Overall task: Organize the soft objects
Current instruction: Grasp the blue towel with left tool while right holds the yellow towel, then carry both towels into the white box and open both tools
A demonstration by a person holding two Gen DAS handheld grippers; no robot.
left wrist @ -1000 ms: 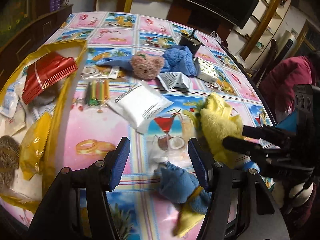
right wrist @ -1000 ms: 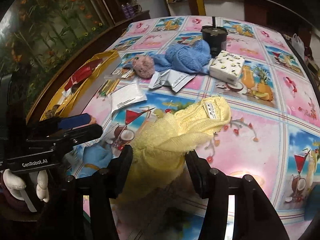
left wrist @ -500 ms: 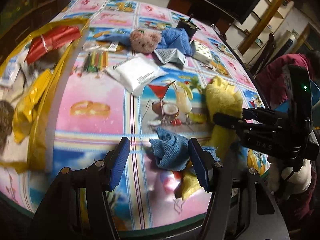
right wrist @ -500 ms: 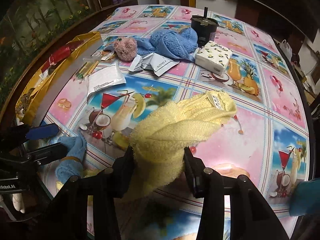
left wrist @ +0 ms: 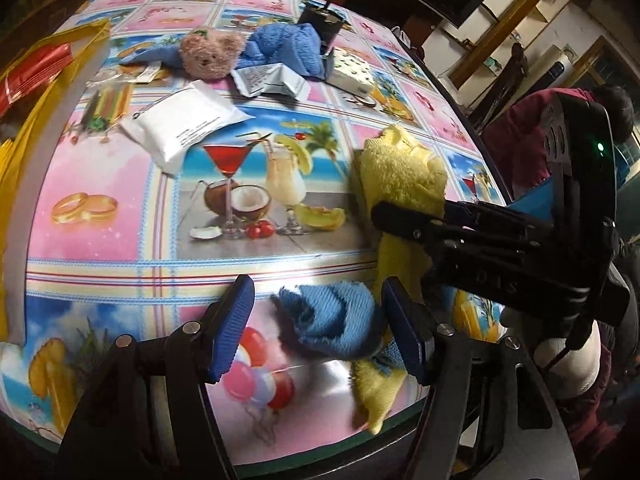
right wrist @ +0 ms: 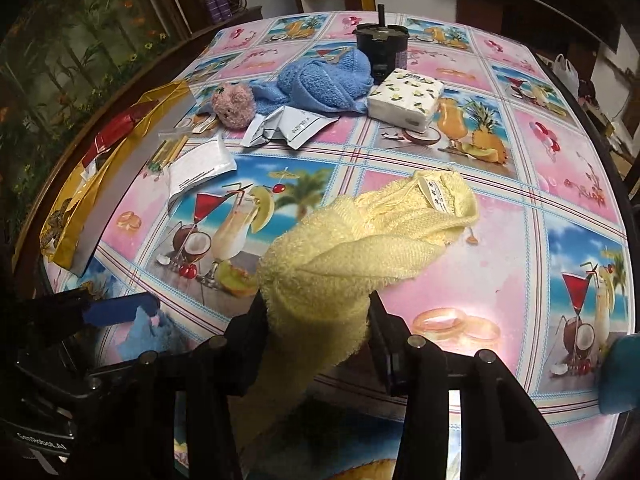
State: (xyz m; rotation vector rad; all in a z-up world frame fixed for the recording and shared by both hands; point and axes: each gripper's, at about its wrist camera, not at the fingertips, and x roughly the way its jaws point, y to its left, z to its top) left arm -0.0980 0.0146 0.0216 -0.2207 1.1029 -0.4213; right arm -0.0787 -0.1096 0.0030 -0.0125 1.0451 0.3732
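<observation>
My right gripper (right wrist: 318, 308) is shut on a bunched yellow towel (right wrist: 360, 236), whose far end with a white label rests on the table. The left wrist view shows the same towel (left wrist: 400, 176) draped under the right gripper (left wrist: 384, 216). My left gripper (left wrist: 317, 292) is opening near the table's front edge. A small blue cloth (left wrist: 332, 320) lies between its blue pads, against the right pad and apart from the left one. A pink teddy bear (left wrist: 210, 56) and a blue towel (left wrist: 288, 48) lie at the far side.
A white packet (left wrist: 188, 124), silver sachets (left wrist: 272, 80), a patterned tissue pack (right wrist: 406, 96) and a black cup (right wrist: 380, 46) lie on the picture-print tablecloth (left wrist: 100, 168). A yellow bag (right wrist: 100, 184) of packets lines the left side. A person in dark red (left wrist: 520, 140) sits at the right.
My left gripper drew back toward the table's front edge, the blue cloth still between its pads. My right gripper closed on the yellow towel and bunched it up.
</observation>
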